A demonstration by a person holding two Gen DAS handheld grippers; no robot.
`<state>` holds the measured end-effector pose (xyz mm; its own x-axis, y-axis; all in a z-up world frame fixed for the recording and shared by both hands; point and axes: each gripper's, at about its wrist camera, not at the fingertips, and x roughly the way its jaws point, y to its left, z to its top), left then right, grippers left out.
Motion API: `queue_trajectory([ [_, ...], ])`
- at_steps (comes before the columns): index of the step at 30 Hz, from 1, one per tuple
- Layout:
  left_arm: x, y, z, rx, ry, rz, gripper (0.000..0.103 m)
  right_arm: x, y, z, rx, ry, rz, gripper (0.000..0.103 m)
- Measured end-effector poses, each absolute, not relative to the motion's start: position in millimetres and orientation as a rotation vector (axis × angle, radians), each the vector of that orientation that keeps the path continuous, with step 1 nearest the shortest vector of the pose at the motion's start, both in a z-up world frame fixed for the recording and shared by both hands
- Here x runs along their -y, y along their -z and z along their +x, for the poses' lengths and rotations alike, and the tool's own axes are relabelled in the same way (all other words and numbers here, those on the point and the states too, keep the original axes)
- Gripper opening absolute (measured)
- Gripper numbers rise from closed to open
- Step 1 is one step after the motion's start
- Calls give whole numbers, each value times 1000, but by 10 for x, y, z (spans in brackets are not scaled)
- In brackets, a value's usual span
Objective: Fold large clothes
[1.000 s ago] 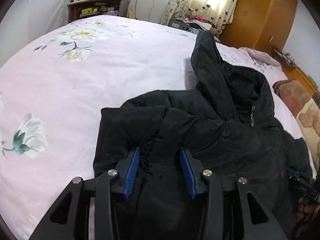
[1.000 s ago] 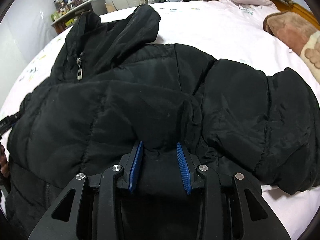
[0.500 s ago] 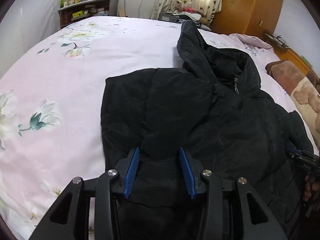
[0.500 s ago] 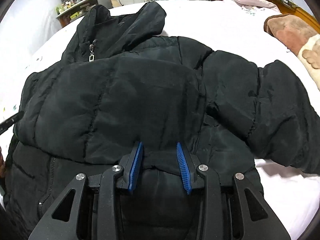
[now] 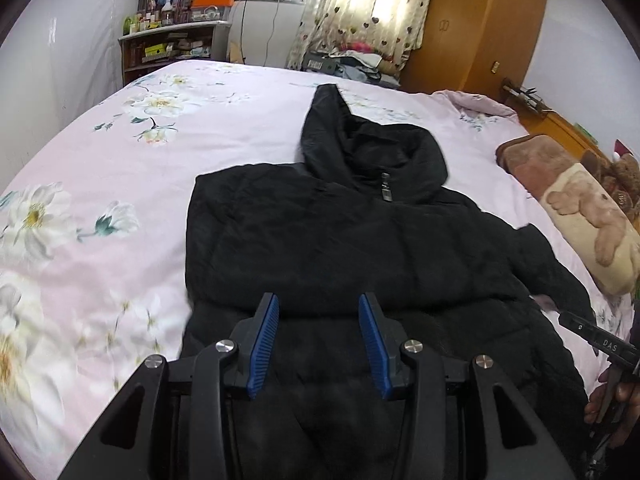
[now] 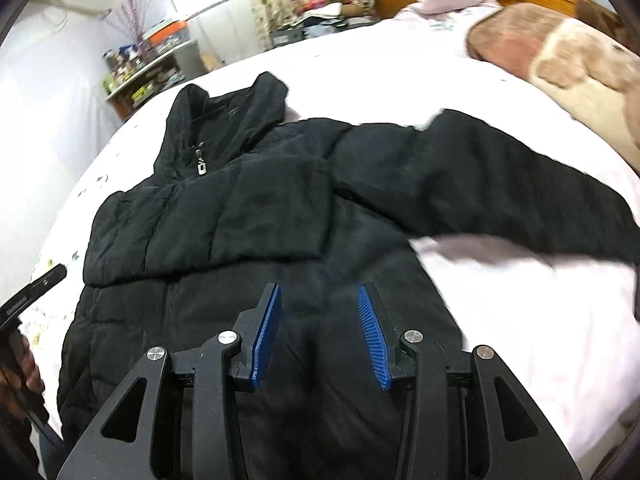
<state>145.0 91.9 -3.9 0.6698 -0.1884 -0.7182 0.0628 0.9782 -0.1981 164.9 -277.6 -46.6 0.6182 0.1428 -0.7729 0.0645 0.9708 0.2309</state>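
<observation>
A black puffer jacket [image 5: 340,240] with a hood lies front-up on the bed, also in the right wrist view [image 6: 248,208]. Its left sleeve is folded across the chest. Its right sleeve [image 6: 500,184] stretches out to the right on the sheet. My left gripper [image 5: 319,318] is open and empty, raised above the jacket's lower part. My right gripper [image 6: 319,310] is open and empty above the jacket's lower right side. The right gripper's edge shows at the right of the left wrist view [image 5: 600,340].
The bed has a pink flowered sheet [image 5: 100,184]. A brown and cream blanket [image 5: 572,208] lies at the right edge. A cluttered shelf [image 5: 172,44] and a wooden wardrobe [image 5: 480,20] stand beyond the bed's far side.
Both grippers have pulled back and up from the jacket and now hold no fabric. The jacket has settled flat, its left sleeve folded over the chest.
</observation>
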Motion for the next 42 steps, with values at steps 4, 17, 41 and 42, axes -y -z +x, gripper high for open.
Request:
queue_trajectory([
  [4,-776,-15,1197,-831,162,-155,44,2949,403,1323,-900,6,264,41],
  [17,-367,-177,1128,-819,232,-80,44,3571,365,1085,-876,137,331,41],
  [41,-456,348,2181,-852,74,-36,49,5557,1267,1662,-801,415,815,58],
  [42,-463,372,2191,-858,69,-34,49,5610,1292,1687,-787,425,837,58],
])
